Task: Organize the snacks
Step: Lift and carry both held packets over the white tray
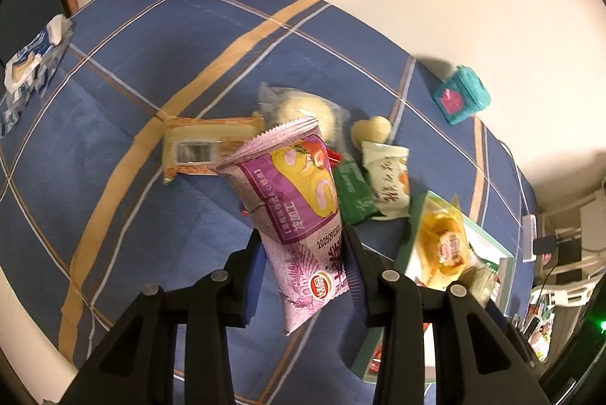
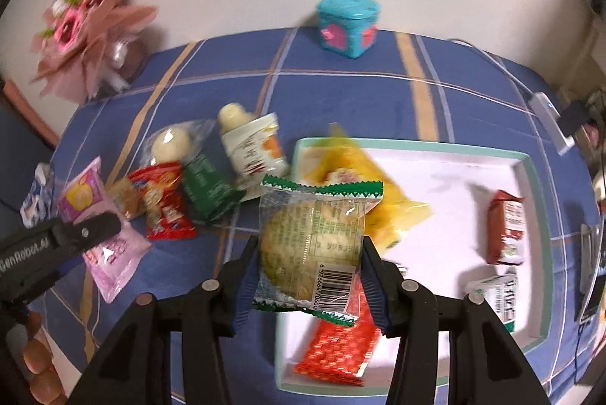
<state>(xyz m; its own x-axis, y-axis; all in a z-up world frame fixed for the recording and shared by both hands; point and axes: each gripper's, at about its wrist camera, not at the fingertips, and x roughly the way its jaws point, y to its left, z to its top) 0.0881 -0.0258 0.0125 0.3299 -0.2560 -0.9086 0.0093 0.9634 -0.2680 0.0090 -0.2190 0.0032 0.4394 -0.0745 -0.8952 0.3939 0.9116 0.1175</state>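
Both grippers carry a snack above the blue plaid bench (image 2: 341,91). The left gripper (image 1: 303,253) has its fingers clenched on the purple cake-roll packet (image 1: 299,215), gripped low on the wrapper so most of the pack sticks up and leans. The right gripper (image 2: 310,265) is grasping the clear cookie packet (image 2: 314,242) with green zigzag seams across its width — pads on both side edges, cookie between them.

The white tray (image 2: 530,178) with the teal rim sits toward the bench's right edge. It already holds a yellow packet (image 2: 382,193) leaning over its left rim, a red packet (image 2: 337,348) at the near-left corner, a brown one (image 2: 505,231) and a white one (image 2: 500,295) at the right side.

Loose snacks still lie mid-bench, left of the tray: a red cracker pack (image 2: 163,204), a green pack (image 2: 208,189), a white-orange pack (image 2: 257,155) and a round pale bun (image 2: 170,144).

Likely step: carry both packs to the tray and drop them in. To do it well, the right gripper should clear the tray's left rim and aim for the bare white middle — not on top of the yellow packet. The left pack hangs floppy, so it should be lowered until its free end touches the tray floor before the fingers let go, else it may tip over the rim. One gripper at a time avoids a clash over the tray.
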